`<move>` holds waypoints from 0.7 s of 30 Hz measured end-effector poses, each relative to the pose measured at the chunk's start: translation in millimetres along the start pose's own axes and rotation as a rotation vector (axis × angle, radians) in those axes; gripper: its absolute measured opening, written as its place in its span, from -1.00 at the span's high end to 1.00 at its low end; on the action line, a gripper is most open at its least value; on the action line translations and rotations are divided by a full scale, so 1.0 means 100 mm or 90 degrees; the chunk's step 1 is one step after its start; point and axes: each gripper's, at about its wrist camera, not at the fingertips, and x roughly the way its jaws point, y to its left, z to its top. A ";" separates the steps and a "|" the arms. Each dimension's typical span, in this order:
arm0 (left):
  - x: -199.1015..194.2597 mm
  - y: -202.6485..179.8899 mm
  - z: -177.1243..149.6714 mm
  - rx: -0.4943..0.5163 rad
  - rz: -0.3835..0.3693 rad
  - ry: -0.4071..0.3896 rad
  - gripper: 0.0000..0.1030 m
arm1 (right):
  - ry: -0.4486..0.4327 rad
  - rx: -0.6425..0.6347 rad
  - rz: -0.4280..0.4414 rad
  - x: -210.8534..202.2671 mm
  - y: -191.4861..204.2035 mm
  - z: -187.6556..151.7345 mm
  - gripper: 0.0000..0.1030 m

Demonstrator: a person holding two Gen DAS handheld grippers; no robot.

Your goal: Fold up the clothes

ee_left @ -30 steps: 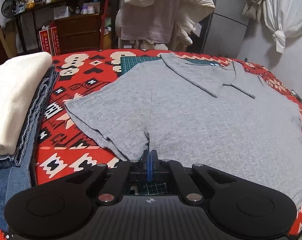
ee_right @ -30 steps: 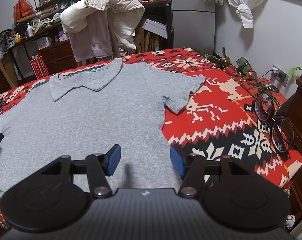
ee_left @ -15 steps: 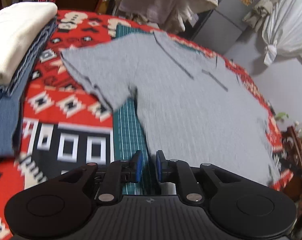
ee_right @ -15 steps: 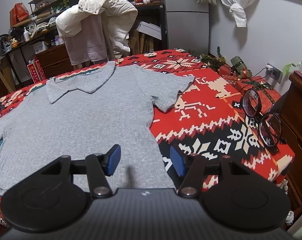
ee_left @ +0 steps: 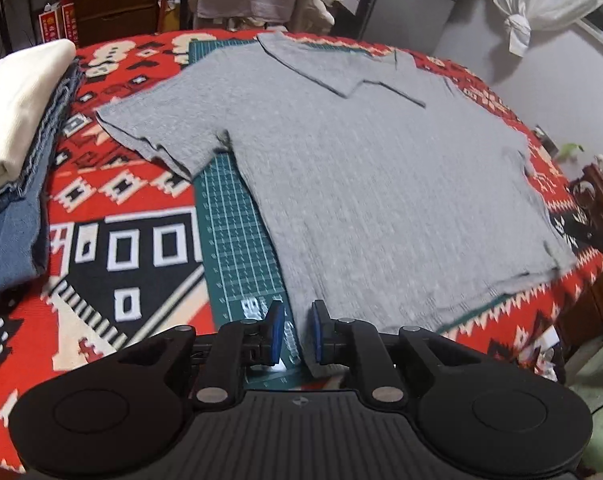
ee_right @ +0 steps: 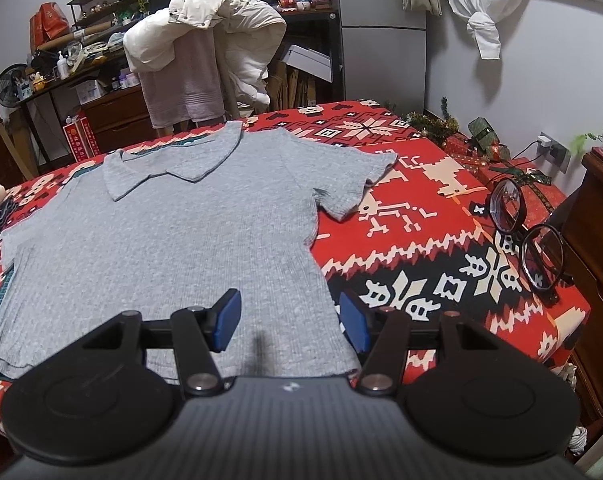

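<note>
1. Grey polo shirt lies flat, collar toward the far edge of the tabletop, hem along the near edge; both sleeves spread. Spread like this it reads as ready for a first fold, none made yet.
2. Shirt sits partly on a green cutting mat, itself on a red patterned cloth covering the tabletop. Mat prob. serves as a flat working base.
3. Left claw: blue pads a narrow gap apart, nothing between them. Poised at the near edge, at the shirt's hem corner on that side; the right-hand pad sits over the fabric edge, the left over the mat. Judged: lined up to pinch that corner.
4. Right claw: wide open, empty, over the hem near the shirt's other side edge. Judged: awaiting its own corner grab.
5. Left wrist view only: folded stack (cream item atop denim) at the left edge, prob. finished pieces parked clear of the work area; mat grid also plain here.
6. Right wrist view only: round-lens glasses near the right edge, well apart from the shirt; right sleeve fully visible.
7. Contact of either claw w/ fabric: cannot tell.
</note>
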 end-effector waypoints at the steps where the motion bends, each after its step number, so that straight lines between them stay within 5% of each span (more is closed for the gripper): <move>1: 0.00 -0.02 -0.01 0.010 0.006 0.000 0.75 | 0.000 -0.001 0.000 0.00 0.00 -0.01 -0.15; 7: 0.00 -0.18 -0.04 0.072 0.038 -0.007 0.92 | -0.005 -0.011 -0.005 -0.04 -0.03 -0.02 -0.15; 14: -0.08 0.02 -0.06 -0.007 0.035 -0.004 0.94 | 0.015 -0.035 -0.034 -0.09 -0.18 -0.06 -0.10; 18: -0.06 0.04 -0.06 -0.026 0.027 -0.001 0.94 | 0.050 -0.026 -0.033 0.00 -0.26 -0.13 0.51; 21: -0.06 0.04 -0.06 -0.032 0.021 -0.001 0.94 | 0.070 -0.012 -0.024 0.07 -0.29 -0.16 0.80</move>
